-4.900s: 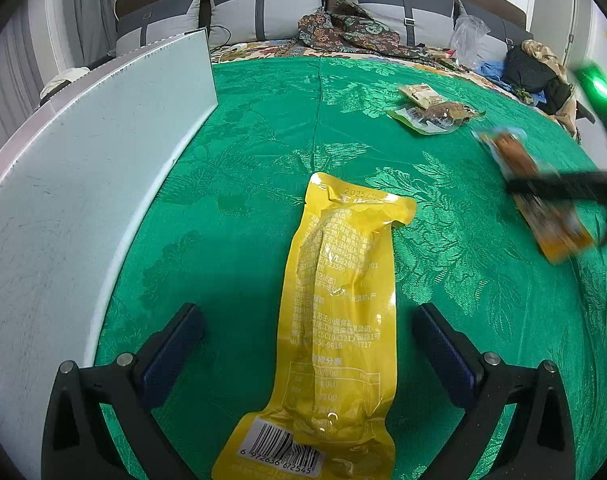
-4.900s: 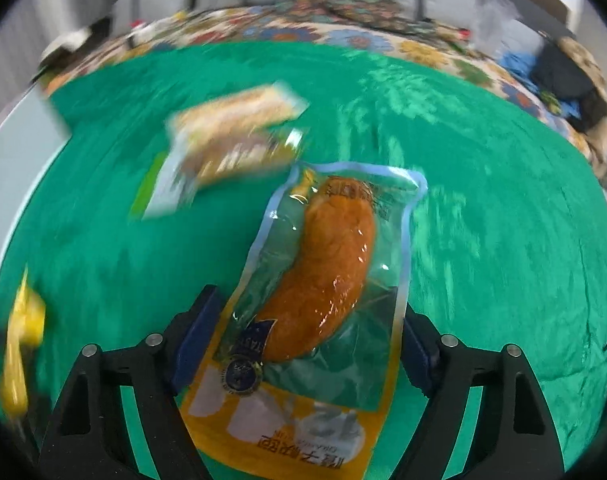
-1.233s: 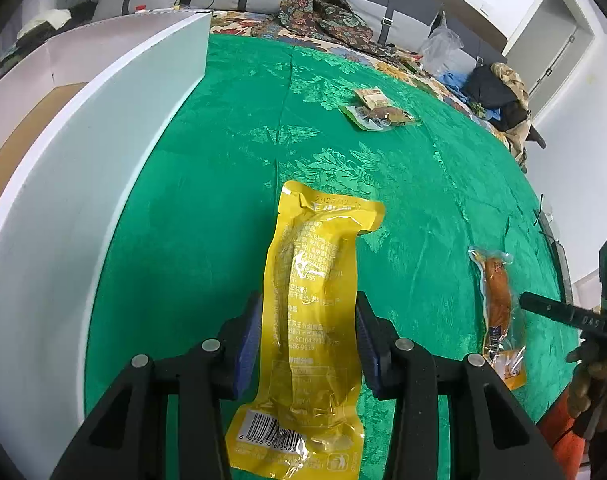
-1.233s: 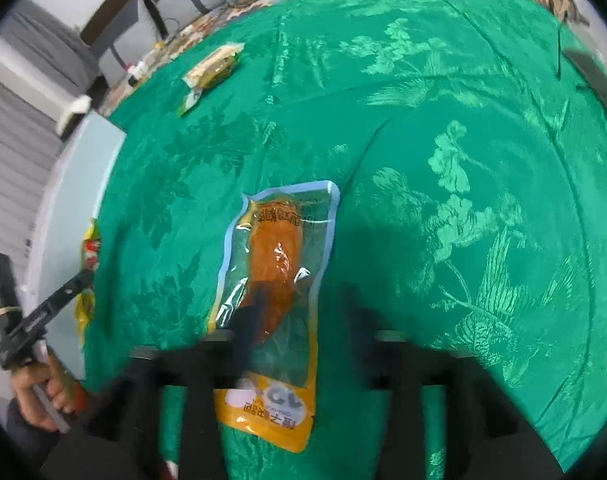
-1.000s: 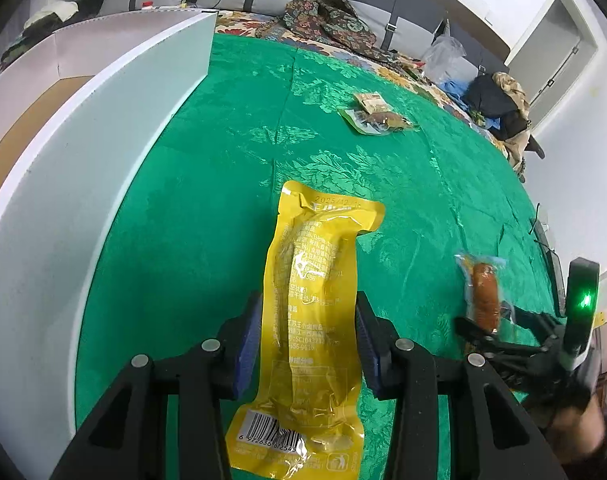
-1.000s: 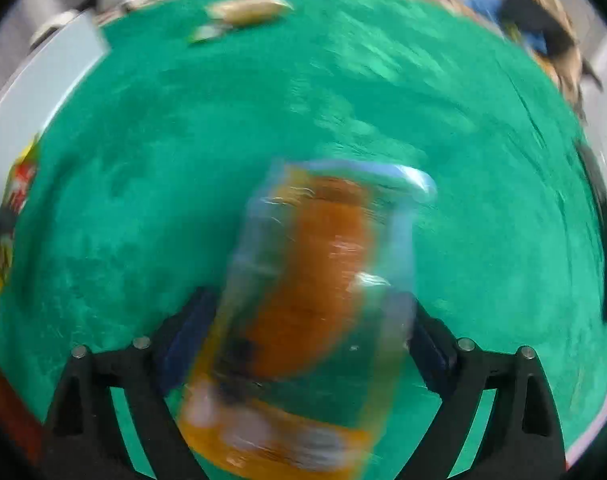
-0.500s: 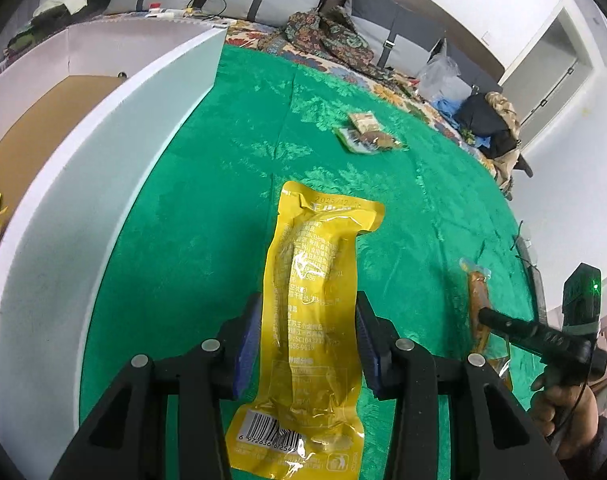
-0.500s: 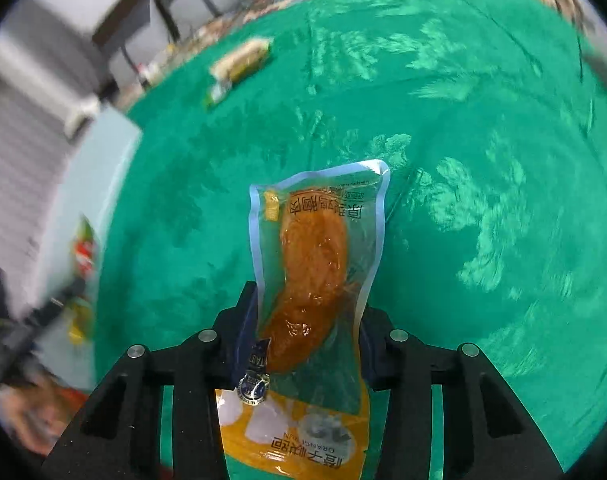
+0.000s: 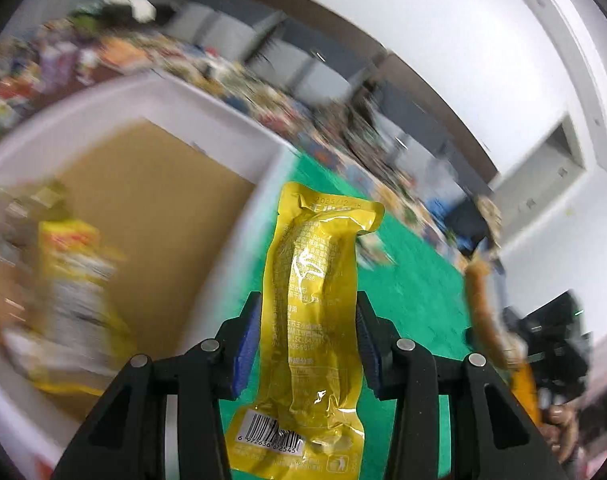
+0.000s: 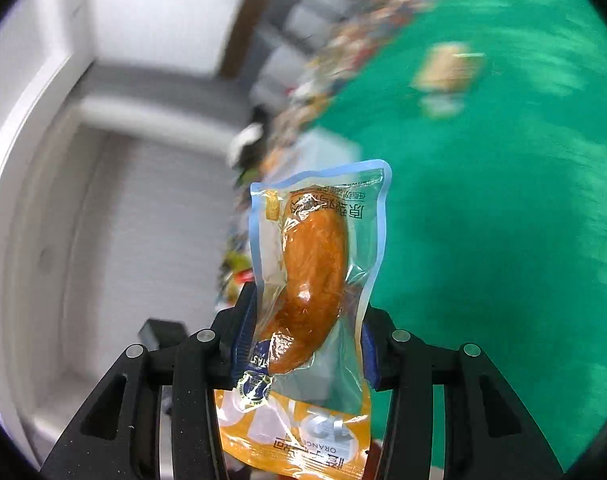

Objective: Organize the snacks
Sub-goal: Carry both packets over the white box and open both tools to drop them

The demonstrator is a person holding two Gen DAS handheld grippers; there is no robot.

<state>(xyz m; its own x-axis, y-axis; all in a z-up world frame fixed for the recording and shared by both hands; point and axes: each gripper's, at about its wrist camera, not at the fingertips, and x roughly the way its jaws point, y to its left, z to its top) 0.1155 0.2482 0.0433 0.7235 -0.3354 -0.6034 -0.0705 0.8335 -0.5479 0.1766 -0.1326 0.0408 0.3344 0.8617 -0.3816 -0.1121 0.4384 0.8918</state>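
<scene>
My left gripper (image 9: 307, 320) is shut on a long yellow snack pack (image 9: 315, 300) and holds it in the air beside the wall of a white box (image 9: 231, 240). The box has a brown cardboard floor (image 9: 151, 200). My right gripper (image 10: 307, 332) carries a clear pack with an orange sausage (image 10: 315, 264) above the green cloth (image 10: 503, 200). Its pads press on the pack's sides, though its jaws are opening slightly. That same sausage pack (image 9: 483, 300) shows blurred at the right of the left wrist view.
Several snack packs (image 9: 71, 264) lie blurred inside the box at the left. More packs (image 10: 447, 64) rest on the cloth far off. Cushions and clutter line the far edge of the cloth. White walls and a doorway stand behind.
Both grippers rose with their packs. The left one swung toward the white box, whose inside now shows. The right one shut on the sausage pack and lifted it off the cloth.
</scene>
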